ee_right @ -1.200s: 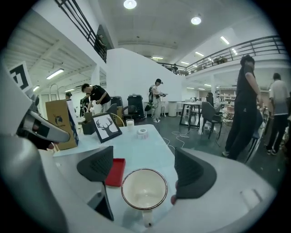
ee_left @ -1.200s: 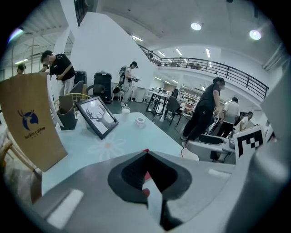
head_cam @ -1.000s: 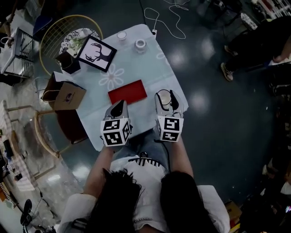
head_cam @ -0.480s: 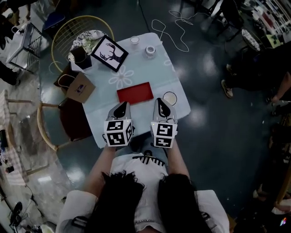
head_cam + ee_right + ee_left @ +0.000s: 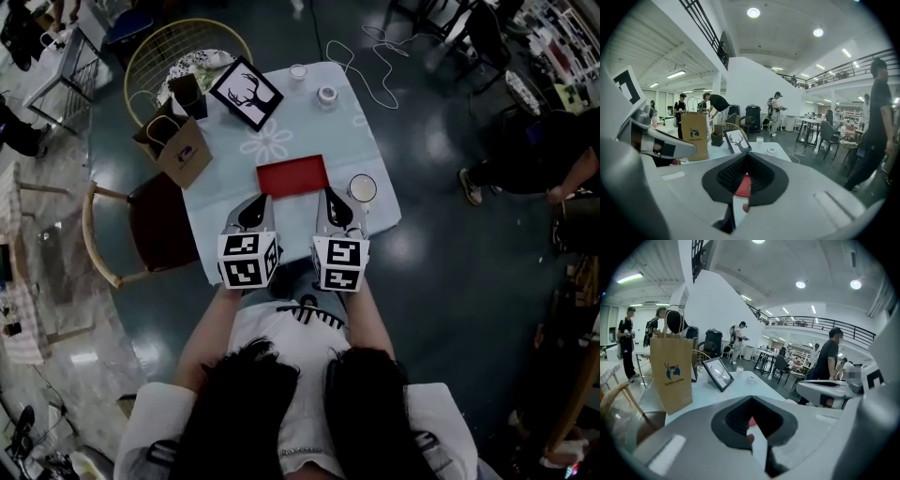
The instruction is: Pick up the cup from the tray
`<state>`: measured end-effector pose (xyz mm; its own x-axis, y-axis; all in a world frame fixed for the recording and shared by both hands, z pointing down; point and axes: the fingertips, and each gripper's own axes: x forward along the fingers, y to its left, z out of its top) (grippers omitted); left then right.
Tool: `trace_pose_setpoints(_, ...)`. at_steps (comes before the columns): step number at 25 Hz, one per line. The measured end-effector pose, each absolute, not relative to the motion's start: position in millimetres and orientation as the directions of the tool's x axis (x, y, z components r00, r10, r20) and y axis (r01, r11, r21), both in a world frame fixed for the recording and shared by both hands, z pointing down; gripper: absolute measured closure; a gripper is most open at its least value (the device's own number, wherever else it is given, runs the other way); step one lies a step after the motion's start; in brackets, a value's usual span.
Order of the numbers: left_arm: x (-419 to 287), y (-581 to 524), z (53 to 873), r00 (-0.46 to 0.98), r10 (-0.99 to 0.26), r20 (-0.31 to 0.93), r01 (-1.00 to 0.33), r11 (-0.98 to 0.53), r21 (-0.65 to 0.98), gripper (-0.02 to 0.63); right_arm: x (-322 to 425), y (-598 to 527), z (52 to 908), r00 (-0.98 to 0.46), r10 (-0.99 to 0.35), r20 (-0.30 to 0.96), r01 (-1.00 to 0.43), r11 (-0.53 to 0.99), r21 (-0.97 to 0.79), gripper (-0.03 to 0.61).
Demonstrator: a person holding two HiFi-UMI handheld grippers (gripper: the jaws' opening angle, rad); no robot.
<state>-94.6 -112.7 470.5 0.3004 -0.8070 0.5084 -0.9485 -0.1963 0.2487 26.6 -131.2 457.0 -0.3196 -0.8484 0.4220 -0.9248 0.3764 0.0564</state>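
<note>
Only the head view shows the cup (image 5: 362, 188). It stands upright, mouth up, on the tabletop (image 5: 225, 187) just right of the tray (image 5: 292, 175) and off it. The tool views catch only a red sliver of tray. The left tool (image 5: 255, 201) and right tool (image 5: 335, 195), on the tray's near side, are closed and empty.

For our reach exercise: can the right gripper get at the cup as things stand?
Probably yes: the cup stands just right of the right gripper, beside the red tray, with nothing between them.
</note>
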Motion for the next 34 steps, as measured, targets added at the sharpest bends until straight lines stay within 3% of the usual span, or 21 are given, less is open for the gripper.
trace_pose_setpoints(10,-101,-93,476,0.306,-0.807,0.506,-0.947,-0.2,0.253,0.614,8,-109,460,-0.365,-0.828,0.426,-0.907,0.42,0.039,0.554)
trace_pose_setpoints(34,-100,-95,474,0.344,-0.803,0.487,-0.933,-0.235,0.271,0.614,6,-105,464,-0.318,-0.836,0.447,-0.925,0.378,0.049,0.554)
